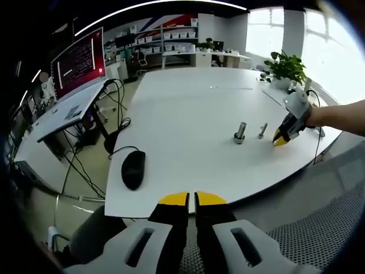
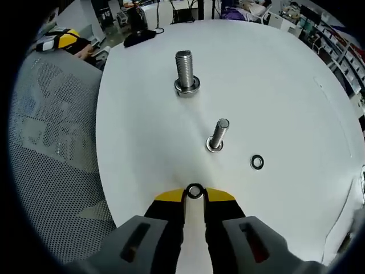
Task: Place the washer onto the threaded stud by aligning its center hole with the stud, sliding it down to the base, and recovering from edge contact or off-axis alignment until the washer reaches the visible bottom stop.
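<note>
My right gripper (image 2: 194, 196) is shut on a small dark washer (image 2: 194, 191), pinched edge-on between its yellow tips just above the white table (image 2: 274, 85). A slim threaded stud (image 2: 218, 136) stands upright a short way ahead of it. Farther on stands a thicker stud (image 2: 185, 71) with a ring at its base. In the left gripper view, the right gripper (image 1: 281, 137) hovers right of the slim stud (image 1: 262, 131) and the thick stud (image 1: 240, 132). My left gripper (image 1: 191, 199) is shut with nothing in it, at the near table edge.
A second washer (image 2: 257, 162) lies flat on the table right of the slim stud. A black mouse (image 1: 133, 169) with its cable sits at the left. A potted plant (image 1: 288, 68) stands at the far right edge. A mesh chair (image 2: 51, 142) lies beside the table.
</note>
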Available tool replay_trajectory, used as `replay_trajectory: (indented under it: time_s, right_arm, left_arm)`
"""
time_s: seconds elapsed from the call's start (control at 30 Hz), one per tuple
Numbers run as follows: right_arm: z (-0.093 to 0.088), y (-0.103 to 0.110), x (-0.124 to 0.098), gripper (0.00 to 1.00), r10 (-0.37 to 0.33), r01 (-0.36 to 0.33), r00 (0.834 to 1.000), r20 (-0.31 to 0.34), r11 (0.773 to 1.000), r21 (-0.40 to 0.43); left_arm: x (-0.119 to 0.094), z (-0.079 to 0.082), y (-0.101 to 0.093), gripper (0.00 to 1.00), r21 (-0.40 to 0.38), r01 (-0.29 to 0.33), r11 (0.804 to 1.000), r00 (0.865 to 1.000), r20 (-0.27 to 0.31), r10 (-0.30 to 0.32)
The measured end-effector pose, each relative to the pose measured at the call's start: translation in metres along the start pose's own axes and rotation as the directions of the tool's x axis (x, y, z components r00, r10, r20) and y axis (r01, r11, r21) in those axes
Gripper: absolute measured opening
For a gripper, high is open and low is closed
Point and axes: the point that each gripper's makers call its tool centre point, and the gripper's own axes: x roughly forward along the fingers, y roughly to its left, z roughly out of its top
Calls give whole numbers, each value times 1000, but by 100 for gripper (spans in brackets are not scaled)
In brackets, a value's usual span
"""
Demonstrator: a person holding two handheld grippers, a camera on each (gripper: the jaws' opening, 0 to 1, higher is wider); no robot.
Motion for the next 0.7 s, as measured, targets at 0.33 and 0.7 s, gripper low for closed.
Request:
replay_trajectory:
  time_s: [0.33,0.7]
  right_arm:
    - [20,-4,-27,14,-15,15,998,66,1000,-13]
    - [46,-7,-45,14,-49,51,990,131,999,-14]
  left_arm:
    - [0,1,0,1,-2,3,1000,1000,4,-3]
    - [0,1,0,1,-4,0,1000,1000,9,0]
